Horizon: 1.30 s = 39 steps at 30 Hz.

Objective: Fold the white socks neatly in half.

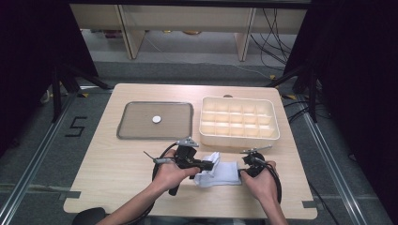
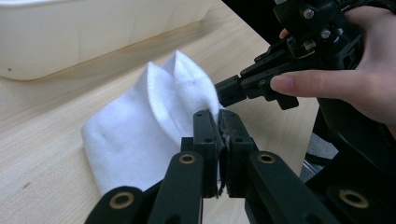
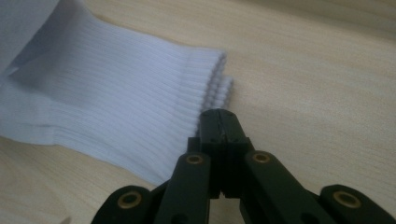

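Looking down from the high view, you hold the left gripper (image 1: 210, 164) at the left end of the white folded ribbed sock (image 1: 217, 173) and the right gripper (image 1: 244, 171) at its right end, the sock lying flat on the pale wooden table (image 1: 112, 164) between them. Just beyond the sock stands the cream plastic divided tray (image 1: 239, 139), close to the left gripper's top plate; farther left lies the grey flat rectangular mat (image 1: 136, 123) with a small white round disc (image 1: 156, 119) on it (well apart from your hands). Bare tabletop opens to the left of your left hand, and the near table edge runs just below both wrists.

From the left gripper view, your jaws are pressed together at the sock's (image 2: 149, 121) edge; whether cloth is pinched between them I cannot tell. The right gripper (image 2: 229, 91) touches the sock's far side, and the tray wall (image 2: 93, 37) rises just behind.

From the right gripper view, your jaws are pressed together right beside the ribbed cuff (image 3: 215, 79), their tips touching its corner; whether they pinch it you cannot tell from here. Bare wood lies to the right.
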Each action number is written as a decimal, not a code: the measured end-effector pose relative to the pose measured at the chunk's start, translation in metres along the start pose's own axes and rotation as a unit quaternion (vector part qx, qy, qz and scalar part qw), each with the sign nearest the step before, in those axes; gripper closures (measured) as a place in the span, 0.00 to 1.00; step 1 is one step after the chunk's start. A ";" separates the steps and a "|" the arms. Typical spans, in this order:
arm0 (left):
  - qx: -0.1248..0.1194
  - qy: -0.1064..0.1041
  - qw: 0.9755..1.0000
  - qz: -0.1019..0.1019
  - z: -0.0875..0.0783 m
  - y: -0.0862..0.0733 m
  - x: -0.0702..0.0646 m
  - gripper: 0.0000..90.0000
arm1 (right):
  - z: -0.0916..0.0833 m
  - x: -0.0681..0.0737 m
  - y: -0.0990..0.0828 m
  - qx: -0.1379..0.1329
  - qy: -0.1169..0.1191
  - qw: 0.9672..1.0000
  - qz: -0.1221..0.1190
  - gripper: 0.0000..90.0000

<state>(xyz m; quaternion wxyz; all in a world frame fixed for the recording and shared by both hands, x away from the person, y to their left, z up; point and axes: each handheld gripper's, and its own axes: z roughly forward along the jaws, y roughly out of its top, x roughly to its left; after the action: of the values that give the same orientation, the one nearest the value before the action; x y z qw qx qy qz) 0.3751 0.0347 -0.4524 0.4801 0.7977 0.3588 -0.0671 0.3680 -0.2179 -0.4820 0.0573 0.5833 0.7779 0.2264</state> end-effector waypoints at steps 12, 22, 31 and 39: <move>0.005 -0.001 1.000 0.003 0.005 0.000 -0.002 0.96 | 0.002 0.004 0.001 0.001 0.003 1.000 0.004 1.00; 0.011 0.000 1.000 0.010 0.009 0.001 -0.003 0.96 | 0.003 0.006 0.001 -0.001 0.005 1.000 -0.003 1.00; 0.015 0.003 1.000 0.011 0.014 0.000 -0.004 0.96 | 0.004 0.008 0.001 0.000 0.006 1.000 -0.004 1.00; 0.017 0.002 1.000 0.012 0.020 -0.001 -0.006 0.96 | 0.005 0.011 0.002 -0.003 0.008 1.000 -0.006 1.00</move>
<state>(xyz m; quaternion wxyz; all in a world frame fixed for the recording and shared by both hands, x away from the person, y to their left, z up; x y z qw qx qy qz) 0.3746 0.0160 -0.4611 0.4660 0.8103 0.3492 -0.0657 0.3676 -0.2060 -0.4837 0.0544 0.5765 0.7814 0.2326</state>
